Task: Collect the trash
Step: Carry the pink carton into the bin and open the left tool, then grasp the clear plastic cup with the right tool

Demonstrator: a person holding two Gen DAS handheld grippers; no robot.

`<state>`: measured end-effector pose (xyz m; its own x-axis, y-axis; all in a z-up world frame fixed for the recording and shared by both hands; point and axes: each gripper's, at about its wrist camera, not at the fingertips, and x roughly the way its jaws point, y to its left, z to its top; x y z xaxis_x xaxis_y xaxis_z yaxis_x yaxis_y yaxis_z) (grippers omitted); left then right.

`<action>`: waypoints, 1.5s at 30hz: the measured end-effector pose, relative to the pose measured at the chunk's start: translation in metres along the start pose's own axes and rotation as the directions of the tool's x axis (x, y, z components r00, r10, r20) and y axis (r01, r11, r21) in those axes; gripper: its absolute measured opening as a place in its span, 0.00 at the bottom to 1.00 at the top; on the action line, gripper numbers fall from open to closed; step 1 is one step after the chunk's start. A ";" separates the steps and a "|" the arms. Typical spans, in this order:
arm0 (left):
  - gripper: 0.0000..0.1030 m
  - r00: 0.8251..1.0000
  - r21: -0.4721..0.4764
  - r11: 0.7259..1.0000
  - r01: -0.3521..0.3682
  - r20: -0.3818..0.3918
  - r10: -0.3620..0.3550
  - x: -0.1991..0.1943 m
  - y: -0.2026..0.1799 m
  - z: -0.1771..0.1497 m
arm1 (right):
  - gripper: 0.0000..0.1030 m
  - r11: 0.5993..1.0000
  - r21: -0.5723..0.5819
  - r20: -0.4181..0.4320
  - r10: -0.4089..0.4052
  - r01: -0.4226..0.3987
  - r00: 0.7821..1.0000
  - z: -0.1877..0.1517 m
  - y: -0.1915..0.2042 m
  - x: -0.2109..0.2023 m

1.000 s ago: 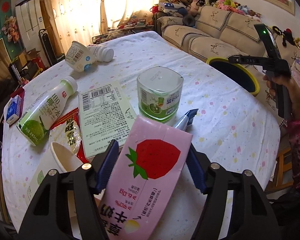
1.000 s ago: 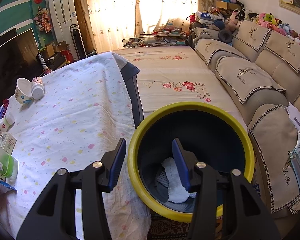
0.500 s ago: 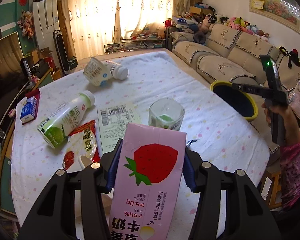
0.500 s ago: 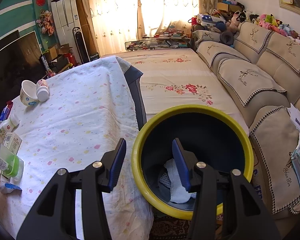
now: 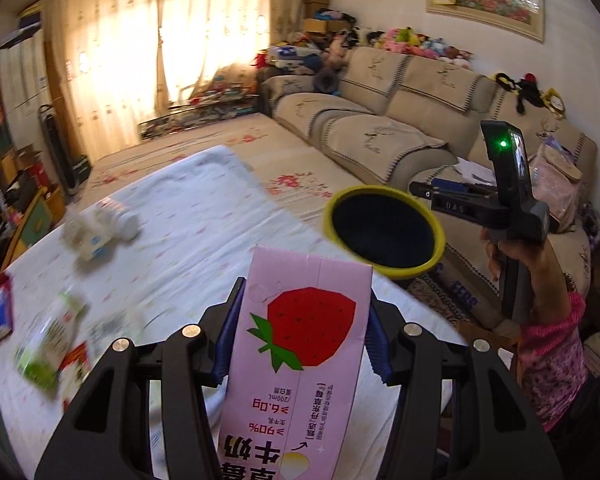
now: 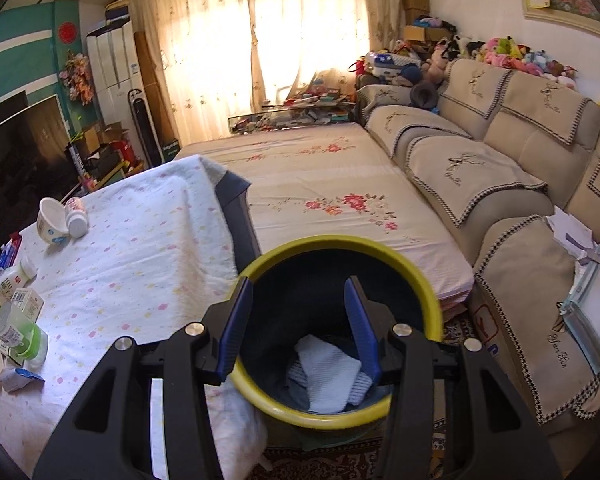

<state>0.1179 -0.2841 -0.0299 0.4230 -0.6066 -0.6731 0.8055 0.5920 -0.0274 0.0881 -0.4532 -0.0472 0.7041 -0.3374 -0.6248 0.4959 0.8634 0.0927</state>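
My left gripper point(image 5: 300, 332) is shut on a pink strawberry milk carton point(image 5: 300, 360) and holds it above the table, facing the yellow-rimmed dark bin point(image 5: 384, 232). My right gripper point(image 6: 298, 320) is open and empty, hovering over the same bin point(image 6: 332, 246), which holds white crumpled paper point(image 6: 326, 376). The right gripper also shows in the left wrist view point(image 5: 500, 204), held beside the bin. More trash lies on the table: a white cup point(image 6: 52, 220), a small bottle point(image 6: 76, 216), a green-label bottle point(image 6: 8, 286), a green cup point(image 6: 24, 340).
The table has a white dotted cloth point(image 6: 140, 264). The bin stands on the floor at the table's right edge. A beige sofa point(image 6: 500, 168) runs along the right, with a floral-covered low bed point(image 6: 320, 184) beyond the bin.
My left gripper has lifted the pink carton off the table and swung right toward the bin. My right gripper has shifted slightly over the bin, still open.
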 end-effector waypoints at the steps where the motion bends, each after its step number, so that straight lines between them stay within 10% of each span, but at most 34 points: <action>1: 0.51 1.000 0.009 1.000 0.023 -0.005 -0.023 0.012 -0.009 0.010 | 0.45 1.000 0.011 0.004 -0.010 0.010 1.000 0.000 -0.009 -0.003; 15: 0.52 0.989 0.046 0.992 0.119 -0.092 -0.114 0.206 -0.098 0.128 | 0.45 0.990 0.109 -0.036 -0.088 0.091 0.996 -0.016 -0.100 -0.001; 27: 0.58 0.987 -0.011 0.998 0.067 -0.147 -0.068 0.303 -0.116 0.132 | 0.45 0.988 0.120 -0.068 -0.087 0.094 0.994 -0.024 -0.112 0.009; 45: 0.92 0.997 -0.122 0.990 -0.067 0.037 0.072 0.075 -0.037 0.046 | 0.48 0.999 0.001 -0.102 0.053 -0.053 0.993 -0.031 -0.027 0.018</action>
<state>0.1385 -0.3760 -0.0448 0.4950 -0.5817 -0.6455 0.7187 0.6916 -0.0722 0.0719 -0.4706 -0.0847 0.6739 -0.2509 -0.6950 0.4583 0.8797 0.1268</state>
